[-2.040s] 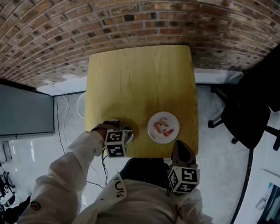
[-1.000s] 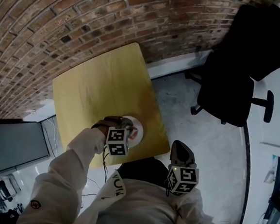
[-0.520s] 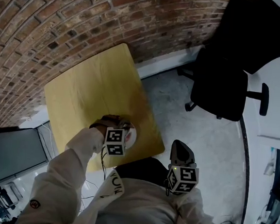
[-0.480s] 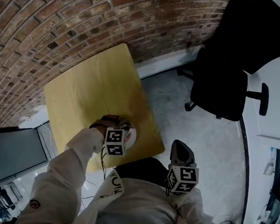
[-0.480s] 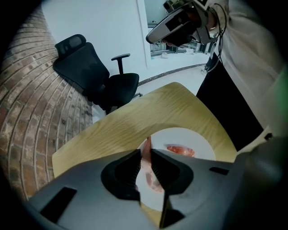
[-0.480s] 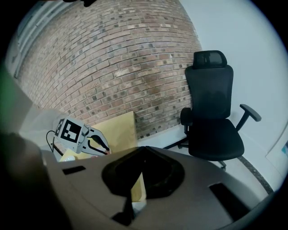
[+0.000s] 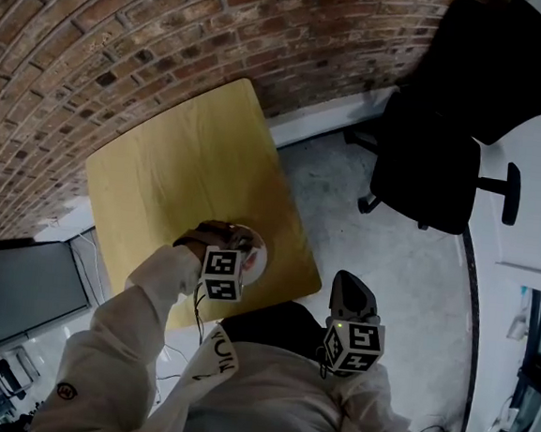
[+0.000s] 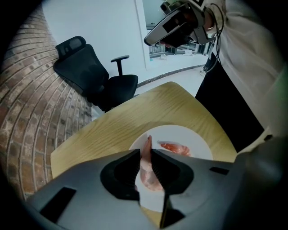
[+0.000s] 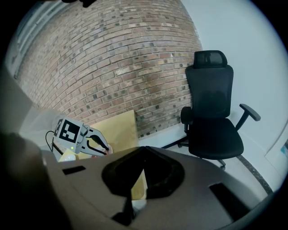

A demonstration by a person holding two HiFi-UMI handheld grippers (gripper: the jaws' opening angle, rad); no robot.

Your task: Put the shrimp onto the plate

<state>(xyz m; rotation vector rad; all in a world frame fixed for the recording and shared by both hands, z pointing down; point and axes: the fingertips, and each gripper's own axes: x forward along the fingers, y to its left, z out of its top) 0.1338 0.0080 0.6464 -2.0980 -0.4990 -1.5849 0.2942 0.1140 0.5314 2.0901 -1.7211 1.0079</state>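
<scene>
My left gripper hangs just over the white plate and points steeply down, shut on a pale pink shrimp that sticks out past its jaws. A second, redder shrimp lies on the plate. In the head view the left gripper covers most of the plate near the front edge of the yellow table. My right gripper is held off the table beside my body. Its jaws meet at the tips with nothing between them.
A black office chair stands on the grey floor to the right of the table. A brick wall runs behind the table. A dark screen stands at the left.
Two seconds ago the left gripper was left of the plate; now it is over it. The head view has swung, so the table sits further left. The right gripper has kept still.
</scene>
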